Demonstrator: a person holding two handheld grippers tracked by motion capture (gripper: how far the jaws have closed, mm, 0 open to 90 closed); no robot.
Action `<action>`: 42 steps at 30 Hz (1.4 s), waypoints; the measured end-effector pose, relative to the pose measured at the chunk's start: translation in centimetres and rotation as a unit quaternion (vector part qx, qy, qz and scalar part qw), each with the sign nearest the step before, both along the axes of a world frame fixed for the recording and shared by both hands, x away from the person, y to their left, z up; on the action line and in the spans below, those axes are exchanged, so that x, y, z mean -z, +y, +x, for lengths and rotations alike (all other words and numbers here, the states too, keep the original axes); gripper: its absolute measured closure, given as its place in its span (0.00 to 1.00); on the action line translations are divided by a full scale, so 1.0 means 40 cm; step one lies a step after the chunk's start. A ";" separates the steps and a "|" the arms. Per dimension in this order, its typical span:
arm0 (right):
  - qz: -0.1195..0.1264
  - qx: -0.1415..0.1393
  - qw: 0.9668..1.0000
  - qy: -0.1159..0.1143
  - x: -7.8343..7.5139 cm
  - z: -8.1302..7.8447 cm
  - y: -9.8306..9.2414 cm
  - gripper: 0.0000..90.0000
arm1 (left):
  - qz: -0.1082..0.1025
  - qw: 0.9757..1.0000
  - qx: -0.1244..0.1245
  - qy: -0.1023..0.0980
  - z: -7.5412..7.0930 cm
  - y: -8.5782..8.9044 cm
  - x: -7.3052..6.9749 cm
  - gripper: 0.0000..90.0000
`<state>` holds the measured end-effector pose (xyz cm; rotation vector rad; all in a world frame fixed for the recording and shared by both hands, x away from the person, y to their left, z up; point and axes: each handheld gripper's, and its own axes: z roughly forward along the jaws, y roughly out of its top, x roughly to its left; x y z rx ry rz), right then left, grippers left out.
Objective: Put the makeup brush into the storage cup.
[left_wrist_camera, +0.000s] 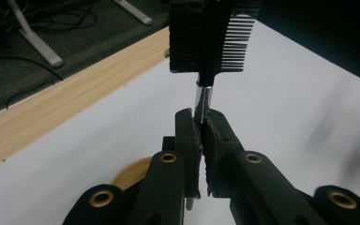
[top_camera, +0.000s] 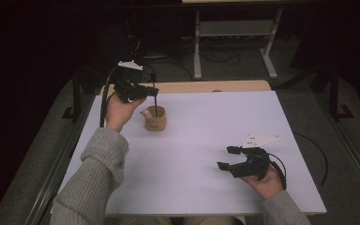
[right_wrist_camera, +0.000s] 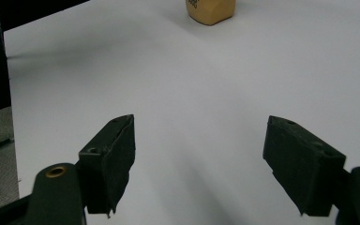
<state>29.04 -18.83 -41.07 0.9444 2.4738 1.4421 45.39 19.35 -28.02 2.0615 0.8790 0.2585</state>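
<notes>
1 comb [left_wrist_camera: 215, 40] in left claw [left_wrist_camera: 201, 124]; teeth close-up.

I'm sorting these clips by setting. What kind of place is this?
Probably a lab or workshop bench set up for recording: a bare white table, metal stand legs and loose cables on grey carpet behind it.

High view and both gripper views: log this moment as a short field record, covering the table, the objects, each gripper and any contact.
surface: white table, wooden strip along its far edge
object 1: tan cup, upright, far left
object 2: black comb with a thin handle
left gripper: jaws shut on the comb's handle, above the cup
right gripper: jaws open, holding nothing, near right
contact comb to cup: cannot tell
</notes>
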 end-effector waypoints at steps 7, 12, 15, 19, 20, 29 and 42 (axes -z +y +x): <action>-0.001 0.001 1.000 0.001 0.003 0.006 -0.001 0.27 | -0.006 1.000 -0.015 -0.001 0.038 0.010 0.016 0.95; 0.004 0.002 1.000 0.002 0.002 0.010 -0.009 0.27 | -0.004 1.000 -0.026 0.008 0.064 0.025 0.040 0.94; 0.005 0.005 1.000 0.004 0.003 0.012 -0.014 0.27 | 0.004 1.000 -0.024 0.010 0.074 0.029 0.051 0.94; 0.006 0.005 1.000 0.006 0.003 0.014 -0.018 0.27 | 0.009 1.000 -0.027 0.012 0.083 0.027 0.063 0.94; 0.006 0.006 1.000 0.005 0.003 0.013 -0.019 0.27 | 0.007 1.000 -0.027 0.014 0.084 0.027 0.065 0.94; 0.004 0.012 1.000 0.001 -0.002 0.011 -0.030 0.27 | 0.009 0.999 -0.030 0.017 0.097 0.028 0.083 0.94; 0.001 0.020 1.000 -0.002 -0.004 0.009 -0.046 0.27 | 0.020 0.999 -0.028 0.025 0.104 0.021 0.101 0.94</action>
